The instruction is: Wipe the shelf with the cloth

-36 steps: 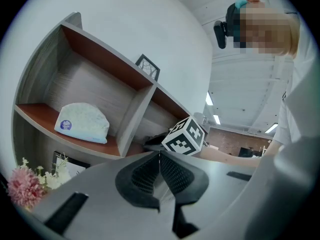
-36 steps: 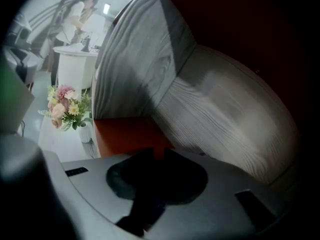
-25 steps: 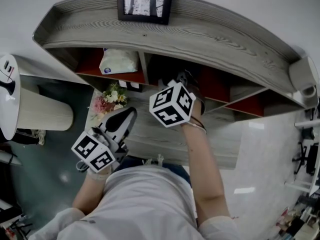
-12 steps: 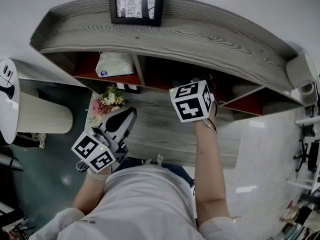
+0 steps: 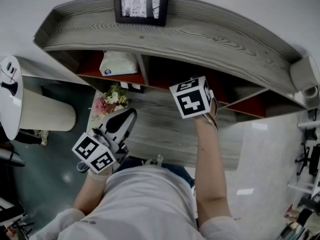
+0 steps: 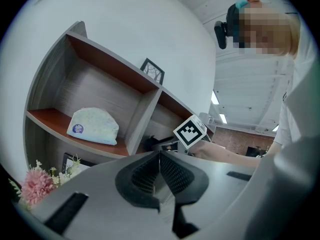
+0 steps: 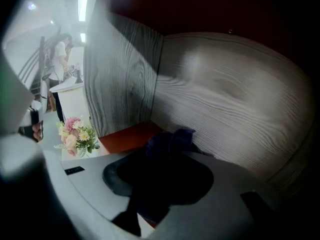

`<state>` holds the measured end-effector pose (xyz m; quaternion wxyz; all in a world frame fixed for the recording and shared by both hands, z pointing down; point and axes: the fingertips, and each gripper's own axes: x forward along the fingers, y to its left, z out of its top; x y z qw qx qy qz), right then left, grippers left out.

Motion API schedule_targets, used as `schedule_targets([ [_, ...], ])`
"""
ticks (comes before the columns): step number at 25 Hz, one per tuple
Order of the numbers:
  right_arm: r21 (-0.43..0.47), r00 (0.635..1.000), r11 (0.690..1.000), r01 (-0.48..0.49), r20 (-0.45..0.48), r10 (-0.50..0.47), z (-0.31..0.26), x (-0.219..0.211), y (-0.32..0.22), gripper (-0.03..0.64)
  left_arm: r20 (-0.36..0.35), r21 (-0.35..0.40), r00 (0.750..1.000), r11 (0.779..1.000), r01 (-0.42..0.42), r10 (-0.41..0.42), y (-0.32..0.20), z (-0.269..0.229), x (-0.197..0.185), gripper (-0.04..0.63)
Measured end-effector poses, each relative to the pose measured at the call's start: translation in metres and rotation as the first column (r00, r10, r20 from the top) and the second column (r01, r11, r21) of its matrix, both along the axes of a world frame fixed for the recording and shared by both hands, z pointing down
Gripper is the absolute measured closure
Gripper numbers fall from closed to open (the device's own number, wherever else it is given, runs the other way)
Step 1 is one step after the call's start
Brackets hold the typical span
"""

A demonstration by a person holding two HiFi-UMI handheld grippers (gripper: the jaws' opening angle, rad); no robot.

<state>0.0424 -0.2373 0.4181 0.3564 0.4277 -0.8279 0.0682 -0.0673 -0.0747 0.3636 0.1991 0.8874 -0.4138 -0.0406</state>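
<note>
Furthest left, a white round-topped stand (image 5: 11,91) sits apart from the grey wood shelf (image 5: 210,34). Next comes the left tool (image 5: 127,116), held low in front of the person and out over the left end of the grey bench (image 5: 165,129), with its marker cube (image 5: 93,153) nearest the body. In the left gripper view its two ribbed pads (image 6: 170,171) meet at the tips, so the tool is closed with nothing between them.

Just beyond it a small bunch of pink and white flowers (image 5: 111,100) stands on the bench's left end. Above the flowers, a pale soft packet (image 5: 118,63) with a round blue label lies on the red-brown floor of the left compartment. A black picture frame (image 5: 141,1) stands upright on the shelf's top board, against the wall.

To the right, the other arm reaches forward over the bench. The right tool (image 7: 161,170) is pushed into the middle compartment, and only its marker cube (image 5: 192,98) shows from above. Its jaws are closing on the dark blue cloth (image 7: 170,140), which is bunched between the pads and sticks out past the tips. The cloth hangs over the compartment's red-brown floor, near the corner where the grey divider meets the back wall. Whether it touches the wood cannot be made out.
</note>
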Motion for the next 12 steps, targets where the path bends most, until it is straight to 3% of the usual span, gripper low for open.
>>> schedule_targets([
  [6, 0.049, 0.999, 0.998, 0.024, 0.031, -0.026, -0.006, -0.007, 0.002, 0.515, 0.007, -0.003, 1.000, 1.000, 0.014, -0.014, 0.004, 0.001, -0.003, 0.578],
  [10, 0.064, 0.977, 0.990, 0.127, 0.163, -0.136, -0.014, -0.051, 0.021, 0.522, 0.012, 0.000, 1.000, 1.000, 0.026, -0.026, 0.005, -0.001, -0.004, 0.578],
  [12, 0.078, 0.967, 0.983, 0.165, 0.185, -0.177, -0.014, -0.070, 0.031, 0.522, 0.016, 0.002, 0.999, 0.999, 0.033, -0.033, 0.007, -0.003, -0.006, 0.577],
])
